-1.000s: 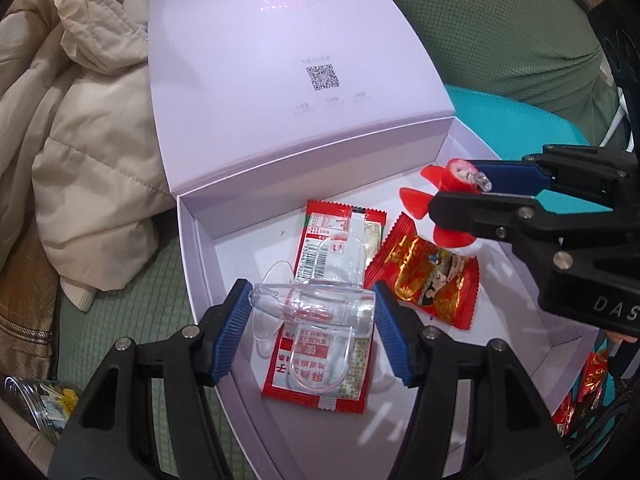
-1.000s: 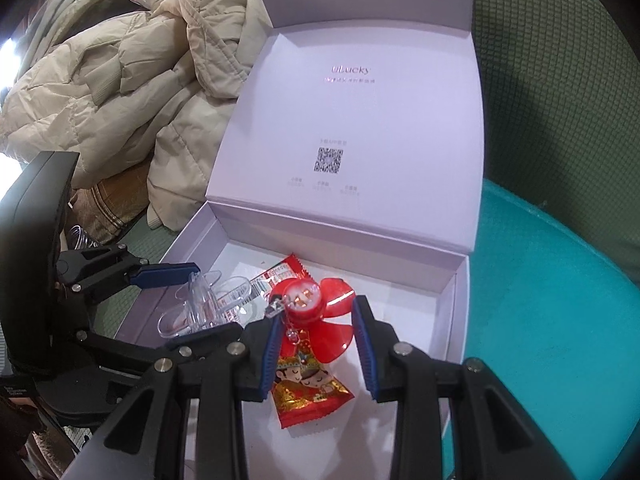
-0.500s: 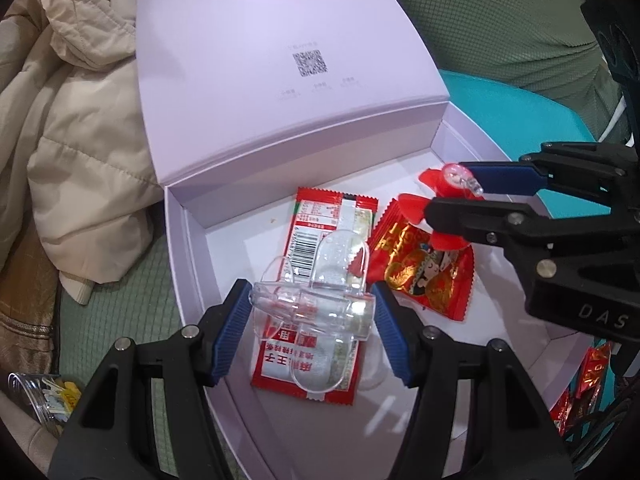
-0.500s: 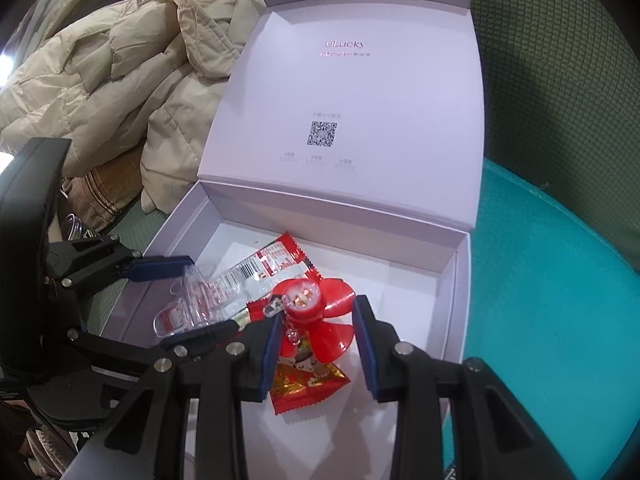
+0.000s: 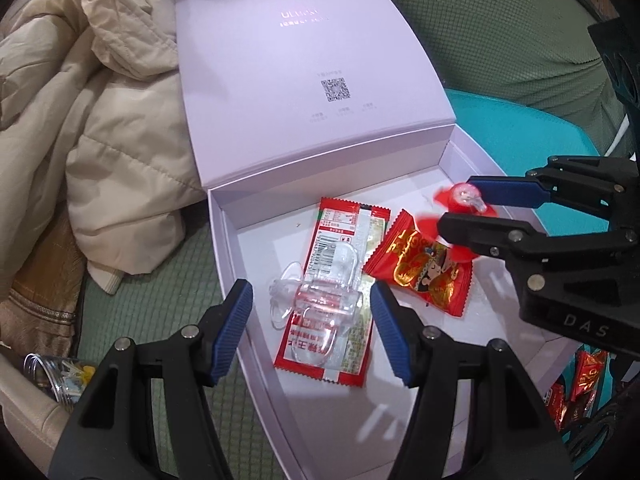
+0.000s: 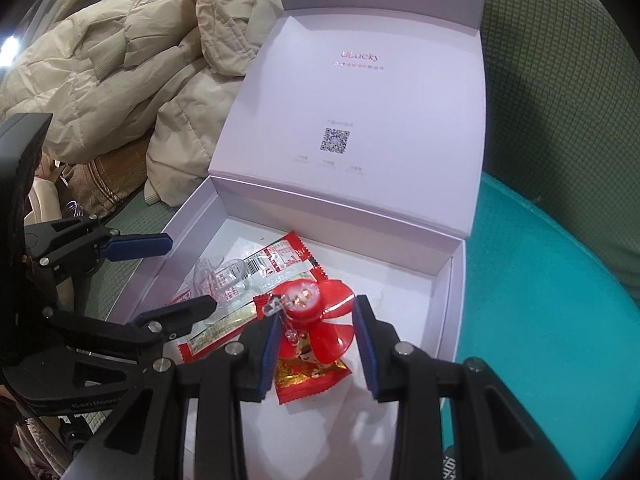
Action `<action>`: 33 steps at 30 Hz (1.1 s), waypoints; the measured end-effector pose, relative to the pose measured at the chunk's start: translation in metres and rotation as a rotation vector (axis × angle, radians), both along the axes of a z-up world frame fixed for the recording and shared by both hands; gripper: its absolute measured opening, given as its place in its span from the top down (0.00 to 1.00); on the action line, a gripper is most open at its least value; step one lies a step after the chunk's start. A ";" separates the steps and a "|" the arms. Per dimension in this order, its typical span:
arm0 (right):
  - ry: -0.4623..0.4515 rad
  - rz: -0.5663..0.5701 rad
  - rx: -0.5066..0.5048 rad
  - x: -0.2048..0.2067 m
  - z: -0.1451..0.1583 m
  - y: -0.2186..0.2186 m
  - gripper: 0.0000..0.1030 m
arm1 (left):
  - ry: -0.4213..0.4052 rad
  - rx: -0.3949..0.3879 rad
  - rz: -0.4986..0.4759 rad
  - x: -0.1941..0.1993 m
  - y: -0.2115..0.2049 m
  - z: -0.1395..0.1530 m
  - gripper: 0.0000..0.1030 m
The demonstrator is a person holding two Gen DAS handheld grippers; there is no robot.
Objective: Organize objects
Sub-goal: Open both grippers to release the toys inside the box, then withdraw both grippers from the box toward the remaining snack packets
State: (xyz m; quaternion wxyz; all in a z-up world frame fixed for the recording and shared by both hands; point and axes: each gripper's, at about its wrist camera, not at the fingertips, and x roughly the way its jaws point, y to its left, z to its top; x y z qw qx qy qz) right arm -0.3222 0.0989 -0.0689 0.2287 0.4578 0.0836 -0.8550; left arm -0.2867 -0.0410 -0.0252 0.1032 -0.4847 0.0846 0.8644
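Left tongs [image 5: 311, 336]: black plastic linkage arms, silver screws at the pivots, ribbed blue pads [image 5: 232, 338] on the fingers; "GenRobot" lettering partly readable on the body in the right wrist view. Right tongs [image 6: 318, 344]: same black build, silver screws, ribbed blue pads [image 6: 366, 346], white letters "DAS" on the housing in the left wrist view.

The right hand-held gripper [image 6: 316, 338] clamps a small red plastic fan [image 6: 316, 312] above the open lilac cardboard box [image 6: 448, 296]; a red-gold foil candy wrapper [image 6: 308, 378] lies just beneath.
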 end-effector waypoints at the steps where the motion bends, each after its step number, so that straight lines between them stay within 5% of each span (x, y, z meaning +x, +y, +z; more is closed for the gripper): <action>1: 0.005 0.001 0.006 0.001 0.001 -0.001 0.64 | -0.002 -0.006 0.004 -0.001 0.002 -0.002 0.42; 5: 0.020 0.000 0.006 0.003 0.004 0.001 0.55 | 0.007 -0.008 0.021 0.003 0.001 0.004 0.42; 16: 0.070 -0.005 0.005 0.019 0.021 0.005 0.54 | 0.037 0.026 0.050 0.021 -0.010 0.028 0.41; 33: 0.255 -0.036 -0.011 0.078 0.095 0.018 0.34 | 0.186 0.074 0.079 0.074 -0.019 0.091 0.22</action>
